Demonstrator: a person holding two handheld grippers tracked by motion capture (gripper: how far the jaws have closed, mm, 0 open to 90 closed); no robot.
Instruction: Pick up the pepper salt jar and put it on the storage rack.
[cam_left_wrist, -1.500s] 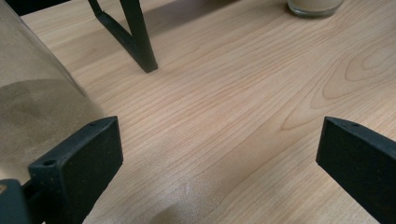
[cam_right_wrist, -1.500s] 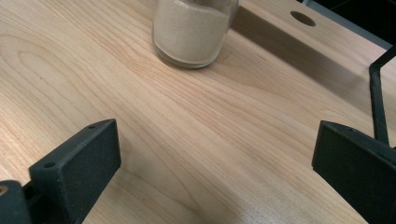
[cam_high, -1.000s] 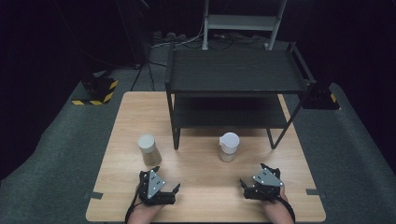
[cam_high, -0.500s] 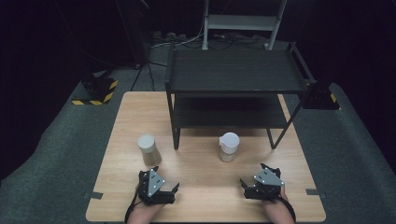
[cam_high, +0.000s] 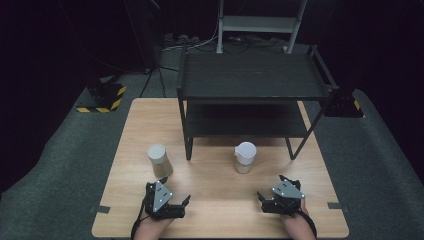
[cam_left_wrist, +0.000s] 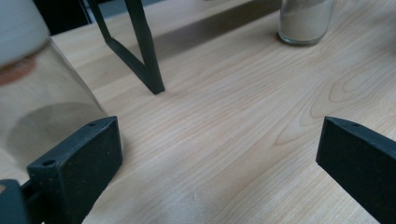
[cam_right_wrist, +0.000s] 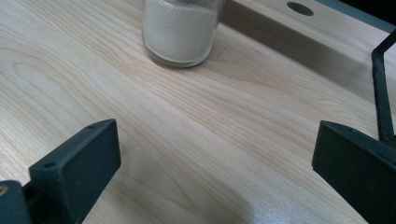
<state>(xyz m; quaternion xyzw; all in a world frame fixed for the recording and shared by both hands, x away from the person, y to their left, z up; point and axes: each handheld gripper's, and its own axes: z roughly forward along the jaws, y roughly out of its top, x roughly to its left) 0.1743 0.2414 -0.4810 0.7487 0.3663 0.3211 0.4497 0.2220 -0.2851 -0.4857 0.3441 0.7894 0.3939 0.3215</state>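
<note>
Can't make out any text, labels or numbers from here, not even on the two jars (cam_high: 160, 160) I'm working with.

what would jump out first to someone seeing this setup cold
The black two-tier shelf rack dominates the far half of the wooden table. In front of it stand two jars: the left jar by the rack's front left leg and the right jar, holding pale sand-like grains, near the middle. At the near edge, the left claw and right claw rest with jaws spread wide, holding nothing.
</note>
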